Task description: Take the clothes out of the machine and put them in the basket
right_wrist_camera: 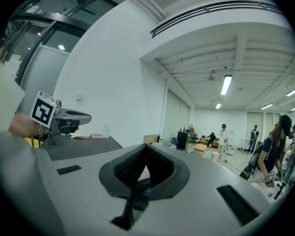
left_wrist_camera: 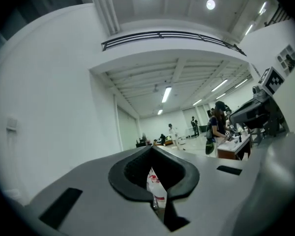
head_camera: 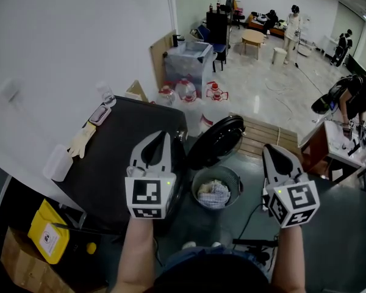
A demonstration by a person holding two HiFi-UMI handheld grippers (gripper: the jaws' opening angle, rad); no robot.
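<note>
In the head view the washing machine is a black-topped box at the left, its round lid standing open. Beside it on the floor sits a grey basket with light clothes inside. My left gripper is raised level over the machine's right edge and hides the opening. My right gripper is held level to the right of the basket. Both are shut with nothing between the jaws, as the left gripper and right gripper show in their own views.
A pale glove and a small flat case lie on the machine top. A yellow box sits at lower left. Water jugs and a clear bin stand behind. A desk and people are at the right.
</note>
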